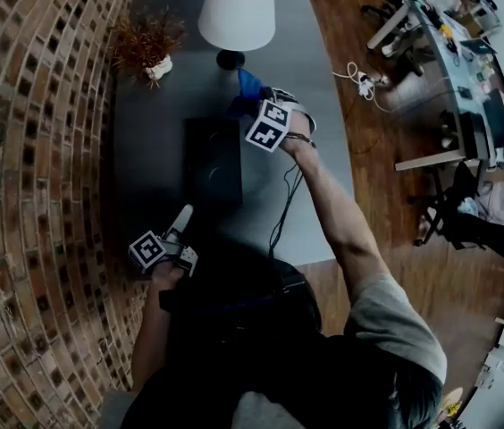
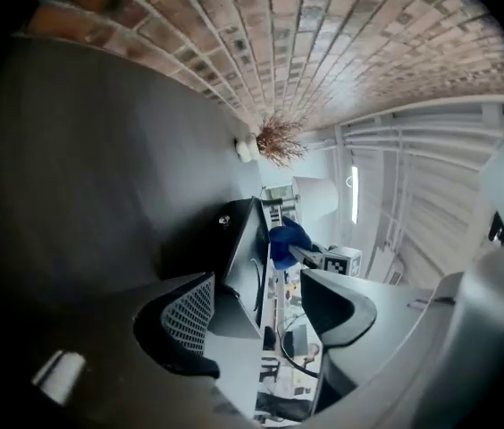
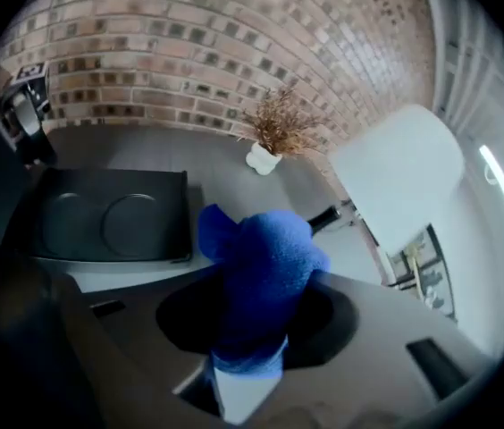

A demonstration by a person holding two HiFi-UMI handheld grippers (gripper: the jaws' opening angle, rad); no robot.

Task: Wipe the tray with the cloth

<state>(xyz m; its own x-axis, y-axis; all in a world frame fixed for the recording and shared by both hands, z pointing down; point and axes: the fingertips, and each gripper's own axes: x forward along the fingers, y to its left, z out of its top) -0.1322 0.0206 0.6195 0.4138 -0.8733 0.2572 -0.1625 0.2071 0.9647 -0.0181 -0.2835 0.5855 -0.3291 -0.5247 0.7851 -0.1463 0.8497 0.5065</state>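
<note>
A black tray [image 1: 213,161] with two round recesses lies on the dark grey table [image 1: 315,141]. My right gripper [image 1: 245,98] hovers over the tray's far right corner, shut on a bunched blue cloth [image 1: 249,84]. In the right gripper view the cloth [image 3: 259,266] bulges out from between the jaws, and the tray [image 3: 100,217] lies to the left of it. My left gripper [image 1: 185,213] is at the tray's near edge, rolled on its side. Its jaws stand open, with the tray's edge [image 2: 239,239] just ahead of them and nothing gripped.
A white lamp [image 1: 236,12] and a dried plant in a small white pot [image 1: 147,50] stand at the table's far end. A brick wall [image 1: 29,150] runs along the left. A cable [image 1: 283,213] trails over the table's right side. Desks and chairs [image 1: 457,105] stand at the right.
</note>
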